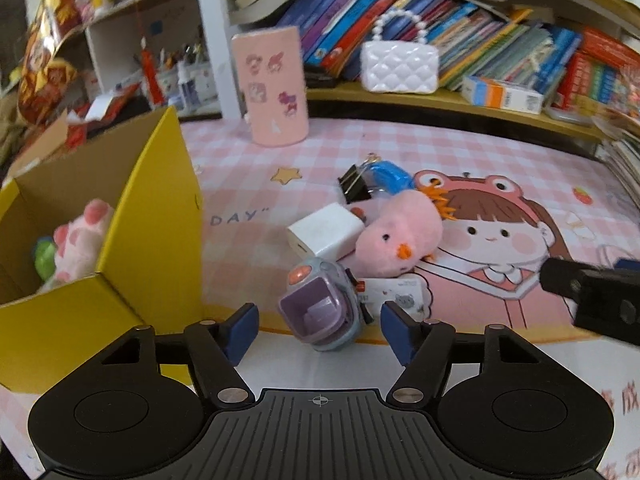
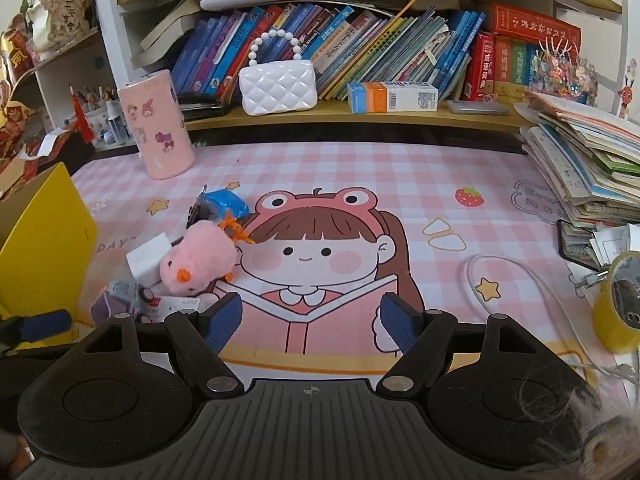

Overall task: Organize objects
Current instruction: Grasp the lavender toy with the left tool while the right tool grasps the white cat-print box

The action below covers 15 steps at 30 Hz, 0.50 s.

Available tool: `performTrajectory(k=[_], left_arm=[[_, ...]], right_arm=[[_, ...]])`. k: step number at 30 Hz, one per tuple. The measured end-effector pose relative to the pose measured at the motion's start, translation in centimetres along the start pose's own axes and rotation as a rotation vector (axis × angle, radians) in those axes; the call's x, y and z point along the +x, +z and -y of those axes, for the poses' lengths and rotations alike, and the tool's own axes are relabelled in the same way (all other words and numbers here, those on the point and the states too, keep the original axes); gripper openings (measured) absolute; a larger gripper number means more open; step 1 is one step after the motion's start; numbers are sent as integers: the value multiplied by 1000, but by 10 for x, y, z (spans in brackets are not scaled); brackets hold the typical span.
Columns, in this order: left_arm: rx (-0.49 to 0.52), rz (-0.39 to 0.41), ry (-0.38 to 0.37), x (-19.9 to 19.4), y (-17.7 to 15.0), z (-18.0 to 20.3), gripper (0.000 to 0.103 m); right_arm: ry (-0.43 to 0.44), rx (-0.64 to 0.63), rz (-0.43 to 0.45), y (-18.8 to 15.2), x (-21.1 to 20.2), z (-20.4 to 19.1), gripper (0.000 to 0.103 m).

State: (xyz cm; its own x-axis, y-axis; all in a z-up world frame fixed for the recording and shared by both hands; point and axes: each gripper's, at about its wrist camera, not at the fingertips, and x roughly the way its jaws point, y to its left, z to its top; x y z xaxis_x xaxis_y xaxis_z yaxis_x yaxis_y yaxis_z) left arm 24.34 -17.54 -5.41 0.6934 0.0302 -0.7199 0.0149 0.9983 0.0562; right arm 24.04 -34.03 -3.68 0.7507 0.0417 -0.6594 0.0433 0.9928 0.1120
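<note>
We held our left gripper [image 1: 318, 326] with fingers spread wide, gripping nothing, just before the purple toy [image 1: 320, 308] on the pink mat [image 1: 400, 148]. Behind it lay the pink plush chick [image 1: 398, 236] touching a white charger [image 1: 326, 234]. Our right gripper [image 2: 310, 318] was likewise released, hovering over the mat. The yellow box [image 1: 156, 216] stood left, a plush paw [image 1: 84, 236] inside.

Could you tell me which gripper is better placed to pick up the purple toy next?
The left gripper: it is open, with the purple toy lying right between its fingertips, and the yellow box is beside it. The right gripper, also open, faces bare mat; the toy sits off to its left.
</note>
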Motion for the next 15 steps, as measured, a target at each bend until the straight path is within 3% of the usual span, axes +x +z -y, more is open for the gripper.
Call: performTrajectory(k=[7,11,12,14,15], left_arm=[[-119,-57,-28,22,7,-10,67],[-220,-89,-84,32,5,-20,65],[-230,-92,-89,34,3,-21,61],[-237,-80,-122,35,1,-23,43],[-235,-75,-132,34,1,-23,43]], right_arm=[[20,-2,-4,1,0,-1,74],[25,-3,-13,-1,-1,-1,74],[27,-4,-14,-1,-2,-2,74],[33,-2,-16,-2,-2,-3,74],[36,-1,-18,-2,-2,-3,74]])
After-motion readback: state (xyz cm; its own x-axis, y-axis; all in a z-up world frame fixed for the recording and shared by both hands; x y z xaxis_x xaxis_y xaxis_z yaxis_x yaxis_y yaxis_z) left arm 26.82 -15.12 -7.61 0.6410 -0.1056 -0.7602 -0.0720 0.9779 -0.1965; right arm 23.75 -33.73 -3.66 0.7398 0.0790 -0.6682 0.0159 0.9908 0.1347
